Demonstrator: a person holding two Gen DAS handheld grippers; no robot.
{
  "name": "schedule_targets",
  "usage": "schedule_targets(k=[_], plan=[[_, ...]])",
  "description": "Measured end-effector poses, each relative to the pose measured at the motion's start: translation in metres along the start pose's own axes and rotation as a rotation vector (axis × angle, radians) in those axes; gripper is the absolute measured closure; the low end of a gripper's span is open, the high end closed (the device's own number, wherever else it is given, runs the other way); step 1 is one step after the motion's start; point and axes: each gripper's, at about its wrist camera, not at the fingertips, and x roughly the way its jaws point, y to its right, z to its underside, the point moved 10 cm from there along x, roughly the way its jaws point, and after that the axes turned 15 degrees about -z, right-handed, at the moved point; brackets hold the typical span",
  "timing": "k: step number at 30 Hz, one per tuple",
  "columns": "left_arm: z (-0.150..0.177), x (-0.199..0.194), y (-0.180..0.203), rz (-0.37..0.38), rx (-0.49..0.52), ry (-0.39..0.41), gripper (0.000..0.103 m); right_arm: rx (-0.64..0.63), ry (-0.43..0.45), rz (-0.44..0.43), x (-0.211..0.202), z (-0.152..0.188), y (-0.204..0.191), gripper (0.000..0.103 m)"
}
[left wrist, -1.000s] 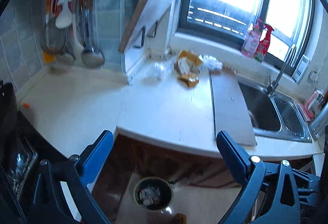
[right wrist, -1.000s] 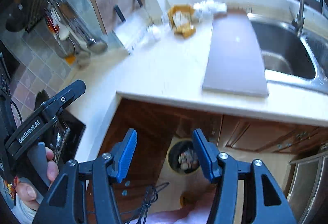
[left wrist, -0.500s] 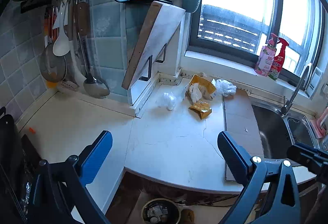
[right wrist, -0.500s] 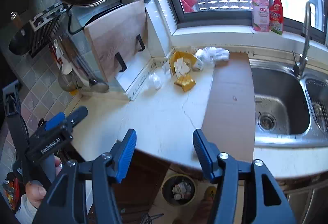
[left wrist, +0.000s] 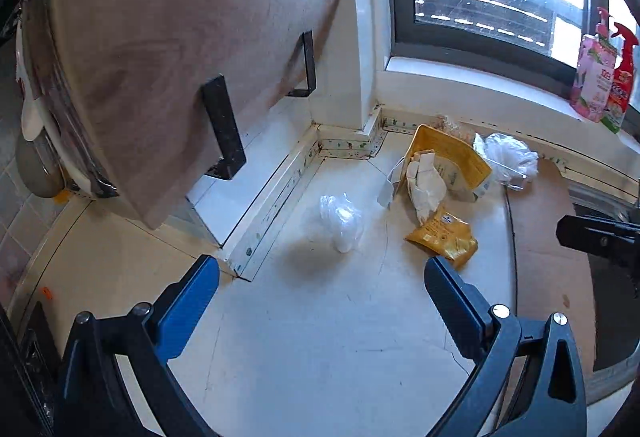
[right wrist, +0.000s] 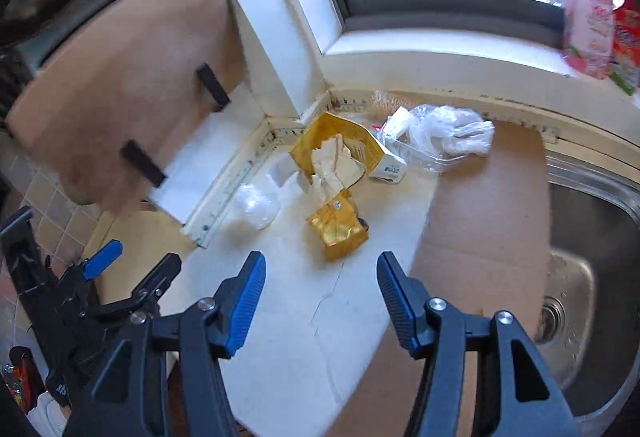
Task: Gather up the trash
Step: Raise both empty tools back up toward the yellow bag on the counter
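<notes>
Trash lies in a loose cluster at the back corner of the countertop [left wrist: 320, 337], under the window: a crumpled yellow packet [right wrist: 338, 231] nearest the front, an opened yellow pouch [right wrist: 344, 145] with pale torn paper [right wrist: 334, 165] spilling from it just behind, a clear plastic wad [left wrist: 340, 217] off to the left near the white ledge, and a bundle of clear plastic bags [right wrist: 448, 129] at the back, resting partly on the brown board [right wrist: 480, 217] that lies beside the sink [right wrist: 592, 237].

Nothing is picked up yet, so I judge this to be the approach to the first pick. The next move calls for choosing one piece, most likely the crumpled yellow packet for the right side and the plastic wad for the left, lowering the fingers around it and squeezing lightly, since all of it is thin and crushable and could slip out or drag a neighbour along.

Both tools angle steeply down toward the counter. The right gripper [right wrist: 320, 297] hangs with its jaws parted and nothing between them, the yellow packet just ahead. The left gripper [left wrist: 320, 301] is spread wide and empty, the plastic wad ahead of its gap. A leaning wooden cutting board [left wrist: 180, 49] stands close over the left side.
</notes>
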Motion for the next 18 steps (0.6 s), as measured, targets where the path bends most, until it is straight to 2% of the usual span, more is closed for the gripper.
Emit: schedule_targets(k=[6, 11, 13, 16, 18], plan=[[0.001, 0.068, 0.022, -0.042, -0.039, -0.101, 0.002, 0.065, -0.118, -0.050, 0.087, -0.009, 0.047, 0.045], [0.000, 0.095, 0.032, -0.066, -0.043, -0.118, 0.002, 0.061, -0.165, -0.046, 0.135, -0.010, 0.066, 0.045], [-0.001, 0.105, 0.034, -0.080, -0.039, -0.123, 0.002, 0.033, -0.163, -0.044, 0.144, -0.010, 0.066, 0.045], [-0.002, 0.116, 0.034, -0.100, -0.036, -0.129, 0.002, -0.086, -0.164, -0.009, 0.155, -0.011, 0.056, 0.045], [-0.001, 0.124, 0.034, -0.107, -0.043, -0.138, 0.002, -0.149, -0.162, 0.004, 0.160, -0.008, 0.049, 0.052]])
